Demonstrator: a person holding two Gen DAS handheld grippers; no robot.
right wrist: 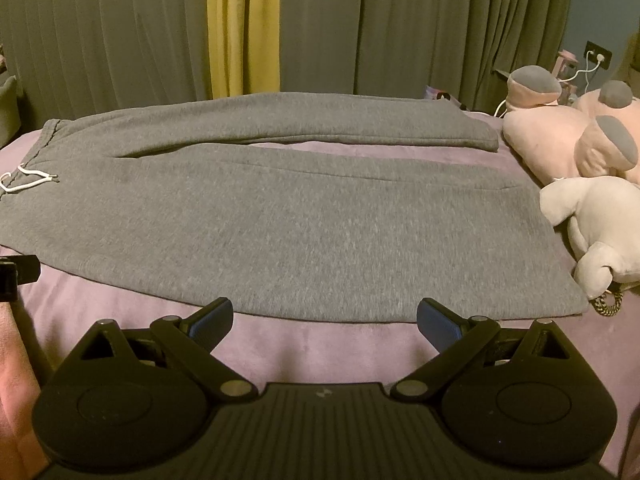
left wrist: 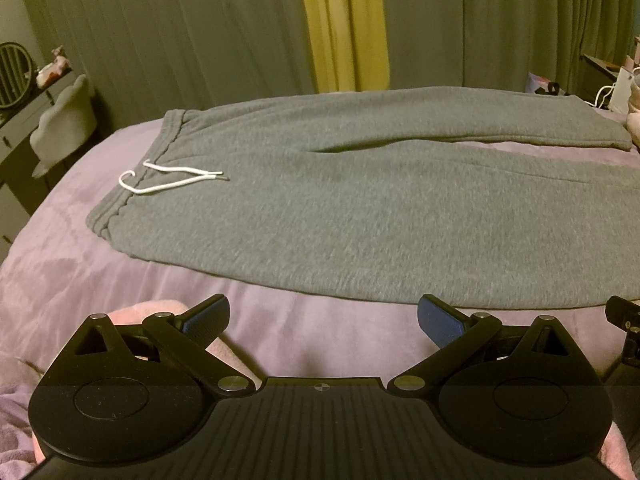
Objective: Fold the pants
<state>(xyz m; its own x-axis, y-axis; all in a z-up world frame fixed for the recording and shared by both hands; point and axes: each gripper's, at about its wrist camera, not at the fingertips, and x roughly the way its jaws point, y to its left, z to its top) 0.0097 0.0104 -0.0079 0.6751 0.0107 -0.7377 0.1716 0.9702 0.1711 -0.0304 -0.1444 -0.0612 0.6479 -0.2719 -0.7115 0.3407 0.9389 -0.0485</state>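
Your bed (left wrist: 280, 332) wears a lilac cover, with grey-green curtains (left wrist: 180, 32) behind and plush toys (right wrist: 572, 140) at its right end. The grey pants (left wrist: 360, 208) lie flat lengthwise, waistband seemingly left. Your left hand-held gripper (left wrist: 323, 322) and right hand-held gripper (right wrist: 325, 322) hover at the near edge, both spread wide, empty.

Grey pants (left wrist: 360, 208) flat on purple blanket (left wrist: 80, 240) — left gripper (left wrist: 323, 326) spread wide, near hem

Each black claw (left wrist: 323, 322) (right wrist: 325, 320) has blue ribbed pads (left wrist: 208, 320), silver pivot screws.
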